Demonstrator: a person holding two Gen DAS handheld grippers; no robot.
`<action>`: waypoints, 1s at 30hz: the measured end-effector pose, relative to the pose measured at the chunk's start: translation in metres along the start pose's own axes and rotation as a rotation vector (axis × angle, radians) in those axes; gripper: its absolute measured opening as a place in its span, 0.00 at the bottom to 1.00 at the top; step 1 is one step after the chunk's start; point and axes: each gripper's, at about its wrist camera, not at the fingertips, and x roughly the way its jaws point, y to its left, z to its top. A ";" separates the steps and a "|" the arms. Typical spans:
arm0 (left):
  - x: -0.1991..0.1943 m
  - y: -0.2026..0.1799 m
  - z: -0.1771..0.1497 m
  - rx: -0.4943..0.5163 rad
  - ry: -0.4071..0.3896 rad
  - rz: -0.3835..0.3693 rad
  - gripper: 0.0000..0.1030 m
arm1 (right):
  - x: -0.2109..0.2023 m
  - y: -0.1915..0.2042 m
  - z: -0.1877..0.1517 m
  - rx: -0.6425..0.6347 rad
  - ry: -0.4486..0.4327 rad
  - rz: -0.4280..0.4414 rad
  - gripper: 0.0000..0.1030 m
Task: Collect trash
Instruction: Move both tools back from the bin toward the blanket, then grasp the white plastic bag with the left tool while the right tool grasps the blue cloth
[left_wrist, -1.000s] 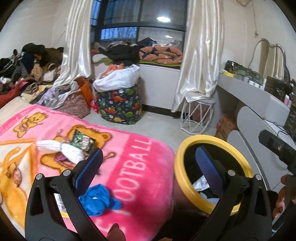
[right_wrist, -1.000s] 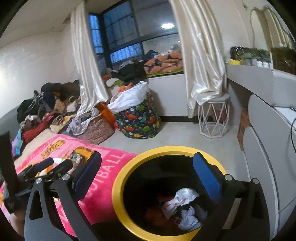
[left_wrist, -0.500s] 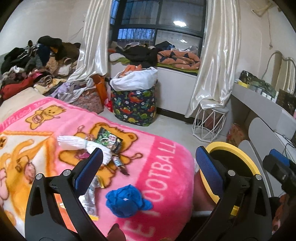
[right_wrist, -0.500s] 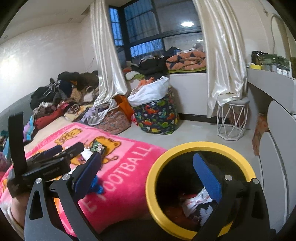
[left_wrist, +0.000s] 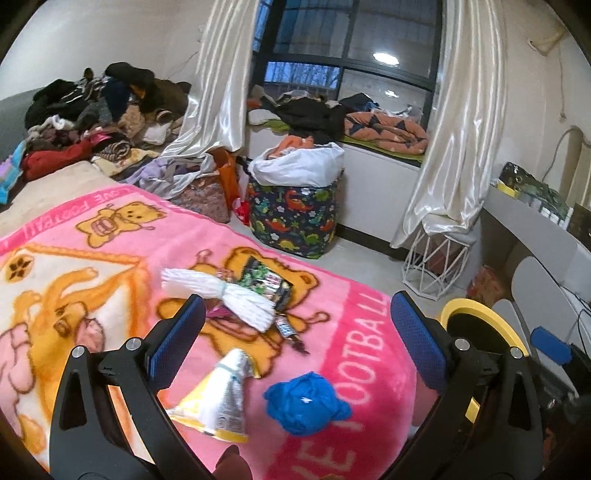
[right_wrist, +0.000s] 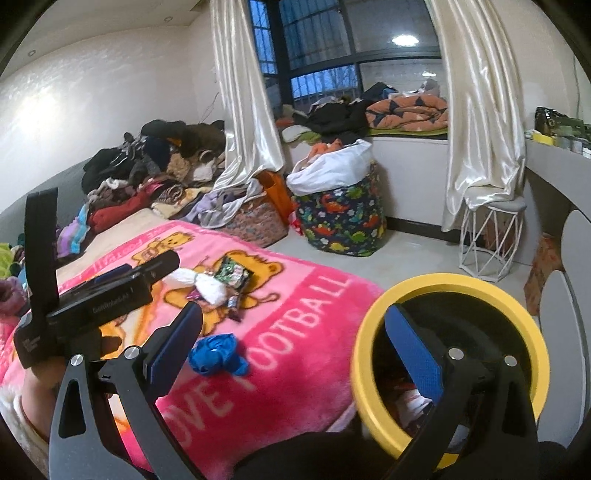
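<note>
My left gripper (left_wrist: 297, 341) gapes wide and empty over the crumpled blue wad (left_wrist: 306, 402), low centre. My right gripper (right_wrist: 291, 341) gapes empty too; yellow-rimmed bin (right_wrist: 532, 332) lower right.

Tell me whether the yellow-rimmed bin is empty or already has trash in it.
Not empty. In the right wrist view, the yellow-rimmed bin already holds white crumpled trash near its bottom; how full it is cannot be told.

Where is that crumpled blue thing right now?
The crumpled blue thing lies on the pink blanket, right of the squeezed tube, near the yellow-rimmed bin.
</note>
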 end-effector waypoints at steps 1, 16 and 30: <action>-0.001 0.004 0.000 -0.008 -0.001 0.003 0.89 | 0.002 0.002 -0.001 -0.003 0.004 0.008 0.94; 0.002 0.067 0.001 -0.124 0.014 0.075 0.89 | 0.045 0.044 -0.008 -0.042 0.130 0.084 0.94; 0.047 0.103 0.010 -0.188 0.086 0.084 0.89 | 0.101 0.068 -0.015 -0.056 0.259 0.129 0.94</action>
